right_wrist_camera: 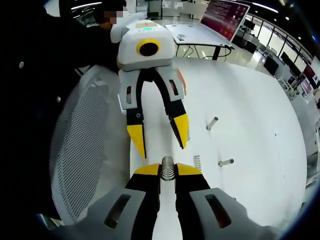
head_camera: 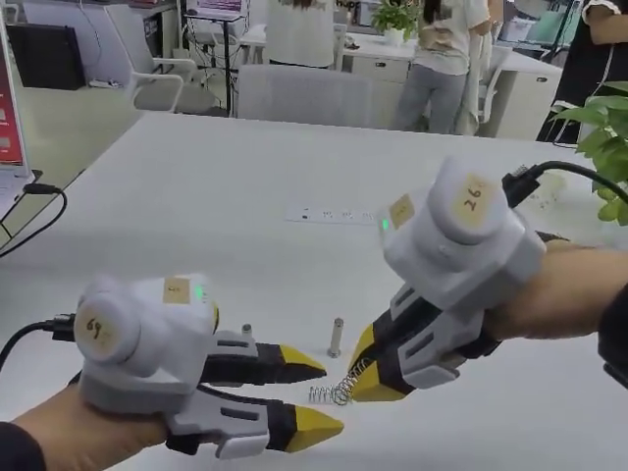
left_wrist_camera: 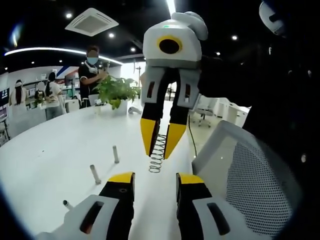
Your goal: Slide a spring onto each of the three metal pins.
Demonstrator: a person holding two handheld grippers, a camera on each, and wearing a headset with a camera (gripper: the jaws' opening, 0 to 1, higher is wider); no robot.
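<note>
At the left, the left gripper [left_wrist_camera: 156,180] hovers low over the white table [head_camera: 245,196] with its jaws wide apart and nothing between them. In its own view three metal pins stand in a row on the table, near [left_wrist_camera: 66,204], middle [left_wrist_camera: 94,174] and far [left_wrist_camera: 115,154]. All three look bare, so the task appears to be at its start.

Right of the left gripper, the head view shows one pin [head_camera: 337,337] standing upright just beyond the jaw tips. A loose spring [right_wrist_camera: 197,162] lies on the table near it.

Further right, the right gripper [right_wrist_camera: 168,172] is closed narrowly on a spring [left_wrist_camera: 158,155]. It pinches the spring near one end, so the rest hangs free and slants down toward the table.

The step in hand seems to be threading this held spring onto a pin. To do it well, the right gripper likely needs to lift and turn until the spring hangs in line with the pin, with its open lower end directly over the pin's top. It should then come straight down. The free end is floppy and could catch on the pin's edge, so the open left gripper could steady it. The pinch should stay light so the coils are not crushed.
</note>
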